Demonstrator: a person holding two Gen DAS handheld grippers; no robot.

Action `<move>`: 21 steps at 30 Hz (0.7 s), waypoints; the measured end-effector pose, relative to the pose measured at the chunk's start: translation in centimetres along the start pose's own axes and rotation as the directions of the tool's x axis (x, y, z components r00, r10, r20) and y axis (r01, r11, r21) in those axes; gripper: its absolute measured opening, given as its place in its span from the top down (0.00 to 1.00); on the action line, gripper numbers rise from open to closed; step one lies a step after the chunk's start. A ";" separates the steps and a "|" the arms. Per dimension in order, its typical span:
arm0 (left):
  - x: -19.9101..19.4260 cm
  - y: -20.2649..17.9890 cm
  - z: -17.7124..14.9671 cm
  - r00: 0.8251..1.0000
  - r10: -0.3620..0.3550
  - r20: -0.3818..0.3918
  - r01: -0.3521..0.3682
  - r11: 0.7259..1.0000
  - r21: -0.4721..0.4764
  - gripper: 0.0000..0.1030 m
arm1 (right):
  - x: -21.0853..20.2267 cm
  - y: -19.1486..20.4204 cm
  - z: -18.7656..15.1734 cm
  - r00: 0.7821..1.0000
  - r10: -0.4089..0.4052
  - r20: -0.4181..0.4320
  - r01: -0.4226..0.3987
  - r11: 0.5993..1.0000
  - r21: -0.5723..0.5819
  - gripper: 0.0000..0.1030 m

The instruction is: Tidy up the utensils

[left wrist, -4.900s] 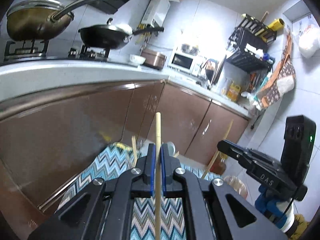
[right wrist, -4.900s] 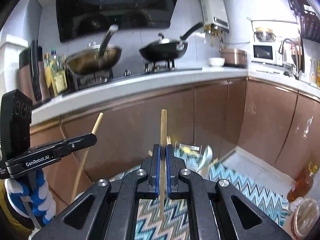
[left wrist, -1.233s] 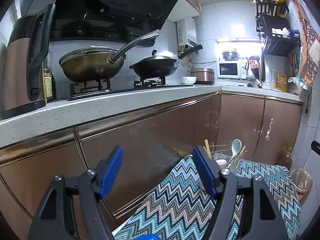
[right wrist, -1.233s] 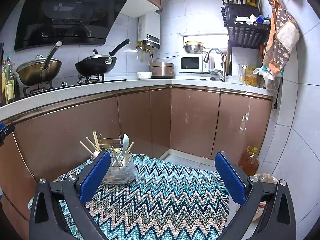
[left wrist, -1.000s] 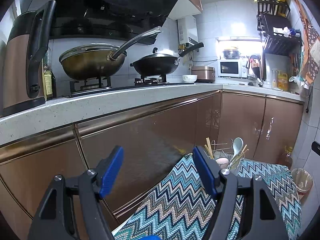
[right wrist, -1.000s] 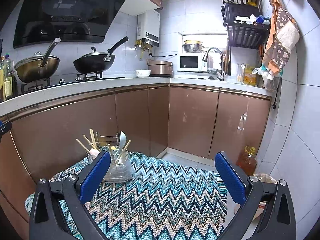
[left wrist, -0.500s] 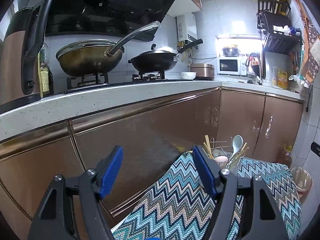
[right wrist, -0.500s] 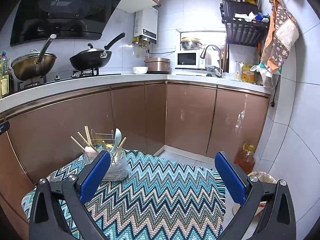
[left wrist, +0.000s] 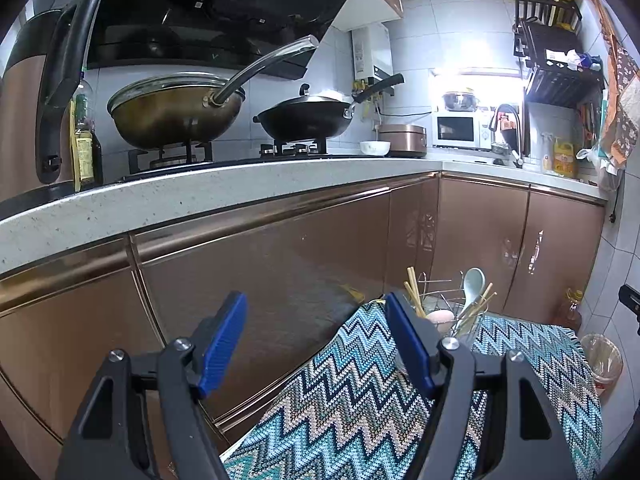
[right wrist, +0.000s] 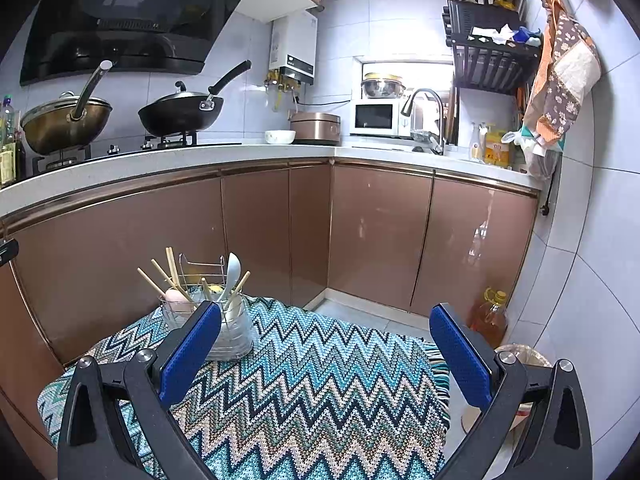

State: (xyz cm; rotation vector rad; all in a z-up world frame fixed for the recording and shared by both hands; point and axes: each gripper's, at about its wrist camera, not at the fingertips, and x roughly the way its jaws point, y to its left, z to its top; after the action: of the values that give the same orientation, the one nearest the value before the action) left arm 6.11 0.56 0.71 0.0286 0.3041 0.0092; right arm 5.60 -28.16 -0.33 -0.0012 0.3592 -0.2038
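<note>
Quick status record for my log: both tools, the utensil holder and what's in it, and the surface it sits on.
left tool: open, empty
right tool: open, empty
utensil holder: clear container with wire rack, upright on the zigzag cloth, at its far left corner in the right wrist view
contents: wooden chopsticks, pale spoon, a pinkish rounded item
loose utensils on cloth: none visible

zigzag cloth (right wrist: 320, 392), utensil holder (right wrist: 232, 332) on it
</note>
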 end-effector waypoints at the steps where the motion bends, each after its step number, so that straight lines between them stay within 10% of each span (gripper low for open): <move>1: 0.1 0.0 0.0 1.000 0.000 -0.001 0.000 1.000 0.000 0.32 | 0.0 0.0 0.0 1.000 -0.001 0.000 0.001 1.000 0.000 0.01; 21: 0.6 -0.1 -0.8 1.000 0.006 -0.007 -0.006 1.000 -0.012 0.32 | 0.0 -0.2 -0.1 1.000 -0.014 0.006 0.014 1.000 -0.006 0.01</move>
State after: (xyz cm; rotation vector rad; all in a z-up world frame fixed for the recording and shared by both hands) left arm 6.45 0.46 -0.22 0.0177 0.3114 0.0168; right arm 5.52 -28.38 -0.46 -0.0102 0.3538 -0.2161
